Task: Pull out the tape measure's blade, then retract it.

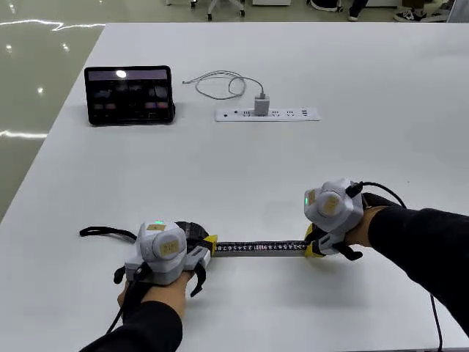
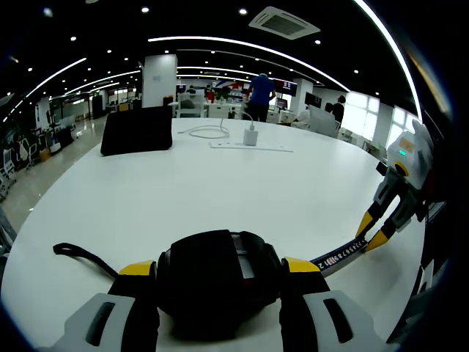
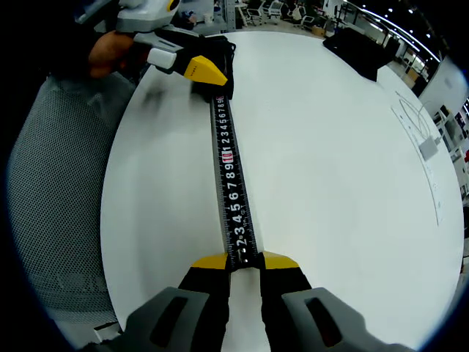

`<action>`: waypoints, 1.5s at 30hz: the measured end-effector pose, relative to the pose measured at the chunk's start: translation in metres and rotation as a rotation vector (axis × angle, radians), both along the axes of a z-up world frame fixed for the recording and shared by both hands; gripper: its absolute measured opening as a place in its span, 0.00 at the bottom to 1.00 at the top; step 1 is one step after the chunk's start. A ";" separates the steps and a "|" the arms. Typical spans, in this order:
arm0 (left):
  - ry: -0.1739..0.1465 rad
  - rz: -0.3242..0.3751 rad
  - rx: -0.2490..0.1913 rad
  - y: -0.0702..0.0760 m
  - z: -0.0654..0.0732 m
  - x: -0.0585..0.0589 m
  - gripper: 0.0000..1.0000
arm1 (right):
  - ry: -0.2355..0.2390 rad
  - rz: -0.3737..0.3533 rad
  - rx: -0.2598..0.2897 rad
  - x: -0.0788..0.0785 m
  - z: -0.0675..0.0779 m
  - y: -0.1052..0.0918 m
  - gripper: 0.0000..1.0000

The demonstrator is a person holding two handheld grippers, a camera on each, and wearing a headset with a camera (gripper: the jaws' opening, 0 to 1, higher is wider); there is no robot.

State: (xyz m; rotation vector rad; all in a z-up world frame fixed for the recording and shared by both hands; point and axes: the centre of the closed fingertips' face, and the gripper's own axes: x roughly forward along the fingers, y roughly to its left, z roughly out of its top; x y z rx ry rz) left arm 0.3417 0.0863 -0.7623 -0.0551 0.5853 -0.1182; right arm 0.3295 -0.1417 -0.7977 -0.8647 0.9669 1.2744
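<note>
A black tape measure case (image 2: 218, 280) lies on the white table, and my left gripper (image 2: 220, 270) is shut on it, yellow tips on both sides. In the head view the case (image 1: 192, 235) sits at the left gripper (image 1: 201, 248), its black strap (image 1: 106, 232) trailing left. The black blade (image 1: 260, 247) with white numbers runs right from the case to my right gripper (image 1: 314, 248). In the right gripper view the blade (image 3: 229, 176) stretches away to the case (image 3: 212, 55), and my right gripper (image 3: 244, 259) is shut on its end.
A dark tablet (image 1: 129, 94) stands at the back left. A white power strip (image 1: 267, 114) with a charger and looped cable (image 1: 220, 84) lies behind the middle. The table's left edge (image 1: 44, 150) runs close by the tablet.
</note>
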 end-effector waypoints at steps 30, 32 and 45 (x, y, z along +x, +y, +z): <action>0.005 -0.002 0.001 0.000 0.000 0.000 0.63 | 0.000 0.011 0.016 0.000 0.001 0.014 0.11; 0.006 -0.002 0.001 0.000 0.000 0.000 0.63 | 0.001 0.013 0.017 0.000 0.001 0.015 0.11; 0.006 -0.002 0.001 0.000 0.000 0.000 0.63 | 0.000 0.009 0.027 0.000 0.001 0.022 0.11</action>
